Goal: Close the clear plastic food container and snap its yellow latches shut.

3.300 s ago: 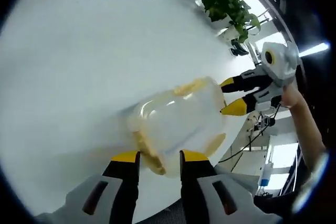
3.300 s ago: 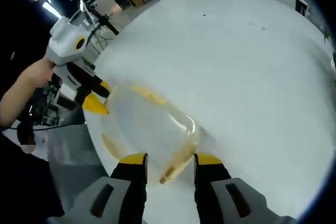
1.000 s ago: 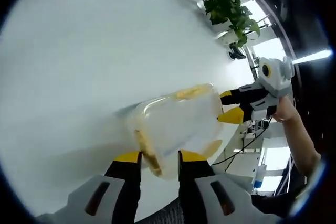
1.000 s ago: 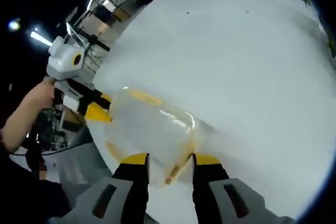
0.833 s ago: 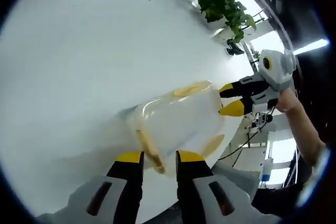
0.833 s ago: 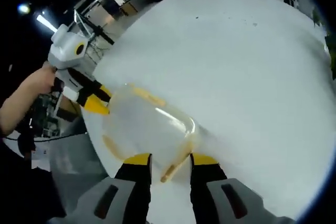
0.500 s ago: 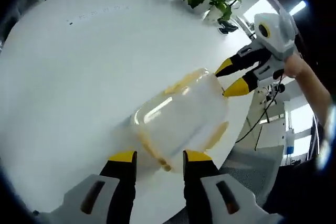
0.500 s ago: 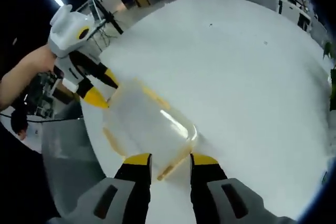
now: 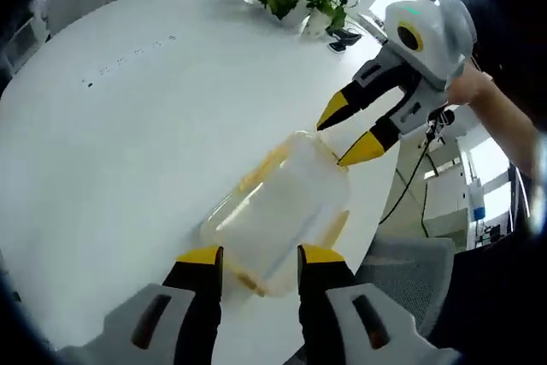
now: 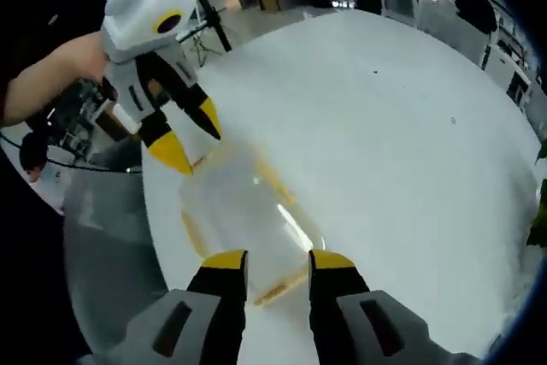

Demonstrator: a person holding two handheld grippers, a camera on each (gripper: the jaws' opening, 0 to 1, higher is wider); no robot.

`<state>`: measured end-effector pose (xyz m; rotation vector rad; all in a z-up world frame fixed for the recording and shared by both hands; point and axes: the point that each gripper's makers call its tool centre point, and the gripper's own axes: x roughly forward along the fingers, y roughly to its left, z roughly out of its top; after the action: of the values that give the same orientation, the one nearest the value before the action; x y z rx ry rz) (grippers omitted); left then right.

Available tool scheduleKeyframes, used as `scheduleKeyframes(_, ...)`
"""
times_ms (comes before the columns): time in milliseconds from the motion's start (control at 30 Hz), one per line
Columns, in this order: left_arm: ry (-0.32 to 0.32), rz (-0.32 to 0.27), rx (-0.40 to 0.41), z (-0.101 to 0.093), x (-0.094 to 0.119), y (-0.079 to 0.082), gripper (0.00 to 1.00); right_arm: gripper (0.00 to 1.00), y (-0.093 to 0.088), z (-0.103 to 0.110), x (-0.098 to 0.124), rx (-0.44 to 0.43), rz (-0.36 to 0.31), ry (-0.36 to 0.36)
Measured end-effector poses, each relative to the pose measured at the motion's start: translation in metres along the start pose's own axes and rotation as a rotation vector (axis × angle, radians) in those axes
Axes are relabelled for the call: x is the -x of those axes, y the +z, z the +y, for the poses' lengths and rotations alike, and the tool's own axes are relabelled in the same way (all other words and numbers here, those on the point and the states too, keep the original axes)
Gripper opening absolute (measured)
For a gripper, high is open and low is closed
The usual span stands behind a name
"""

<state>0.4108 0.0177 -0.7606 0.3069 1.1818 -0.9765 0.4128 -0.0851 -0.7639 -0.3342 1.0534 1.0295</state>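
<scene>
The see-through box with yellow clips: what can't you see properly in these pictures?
- Clear box, left gripper view: near end hidden behind the left tool.
- Yellow clips, right gripper view: motion blur, so snapped or loose is unclear.
- Whether the right tool touches the box: cannot tell.

You'll find nothing readable in either view. No label or brand shows on the clear container (image 9: 275,215), and a few tiny dark specks on the white table (image 9: 102,151) are too small to make out as print.
</scene>
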Motion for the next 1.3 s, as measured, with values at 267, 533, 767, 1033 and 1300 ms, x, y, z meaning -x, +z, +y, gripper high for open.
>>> scheduleKeyframes(267,0.007,0.045,-0.198,-0.014,-0.008,-0.002,0.4,0.32,0.009,0.012,-0.004,0.101,0.018,0.049)
scheduleKeyframes(533,-0.004,0.044,-0.296,-0.025,-0.015,0.005,0.39,0.29,0.01,0.023,-0.012,0.174,0.062,0.076)
scheduleKeyframes(767,-0.014,0.069,-0.359,-0.03,-0.019,0.004,0.39,0.28,0.018,0.029,-0.019,0.209,0.074,0.082)
scheduleKeyframes(1033,-0.015,0.087,-0.413,-0.032,-0.024,0.005,0.38,0.27,0.021,0.032,-0.025,0.244,0.091,0.086)
scheduleKeyframes(1300,-0.009,0.111,-0.464,-0.031,-0.03,0.004,0.37,0.27,0.024,0.035,-0.031,0.283,0.117,0.089)
